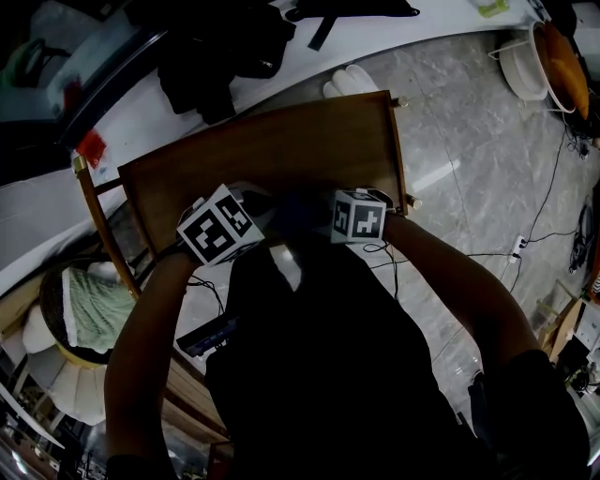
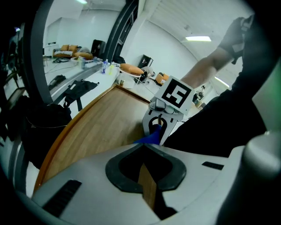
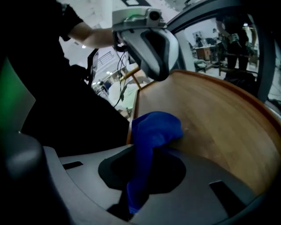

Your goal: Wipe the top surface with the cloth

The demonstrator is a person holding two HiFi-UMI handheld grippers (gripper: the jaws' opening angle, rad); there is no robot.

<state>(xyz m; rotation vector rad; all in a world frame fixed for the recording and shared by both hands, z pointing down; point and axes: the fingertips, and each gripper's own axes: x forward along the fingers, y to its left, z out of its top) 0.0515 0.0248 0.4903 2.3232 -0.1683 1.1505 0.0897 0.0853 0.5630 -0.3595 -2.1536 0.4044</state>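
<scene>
Below us spreads a grey tiled floor [image 1: 469,141], with cables [image 1: 548,202] trailing over it. A long white counter [image 1: 394,28] at the far side carries dark bags [image 1: 225,47]. Against the counter stands the brown wooden table top [image 1: 281,150], and a round basket [image 1: 70,354] holding a pale green towel sits low at its left. We hold both grippers close together at the near edge of the wood. Our left gripper [image 2: 142,145] has its jaws pressed together at the tips. Our right gripper [image 3: 147,151] pinches the blue cloth [image 3: 156,127], which bunches on the wood at that near edge, just beside the left jaws.
</scene>
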